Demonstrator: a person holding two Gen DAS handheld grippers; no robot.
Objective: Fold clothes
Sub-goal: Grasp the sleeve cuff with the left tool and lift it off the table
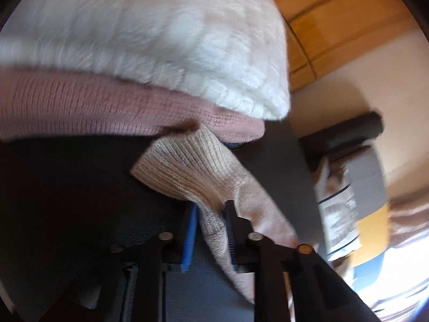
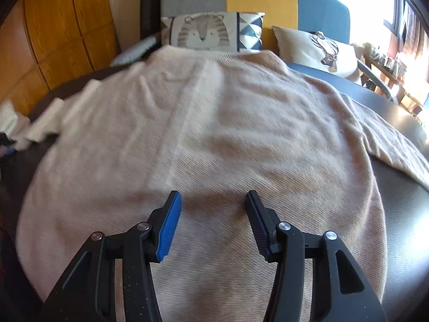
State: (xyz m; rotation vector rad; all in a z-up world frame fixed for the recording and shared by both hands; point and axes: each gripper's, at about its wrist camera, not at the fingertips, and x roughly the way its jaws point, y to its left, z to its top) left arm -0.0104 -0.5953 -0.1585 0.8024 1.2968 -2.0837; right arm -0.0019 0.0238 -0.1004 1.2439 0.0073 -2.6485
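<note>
Pinching a ribbed cuff (image 1: 187, 171) of the beige knit, my left gripper (image 1: 210, 233) has its blue pad and black pad closed tight on the fabric, which runs down between them and out past the black finger. That cuff rises toward a pink knit band (image 1: 80, 104) with a fluffy white garment (image 1: 150, 40) lying on top of it, both on the dark table (image 1: 67, 187). This view is smeared with blur, so finer detail of the stack I cannot make out.

My right gripper (image 2: 213, 214) hangs over the near end of the beige sweater (image 2: 214, 123) with its jaws standing apart and nothing between them; the pads press on no cloth. The sweater lies spread flat across the middle of the dark table (image 2: 402, 214), its far hem reaching the far edge, one sleeve (image 2: 394, 139) trailing off toward the right edge. Along the left edge sits a small pile of white fabric (image 2: 34, 128). Beyond the far edge stand a lion cushion (image 2: 203, 30), a deer cushion (image 2: 319, 48) and a wooden cabinet (image 2: 61, 26).
</note>
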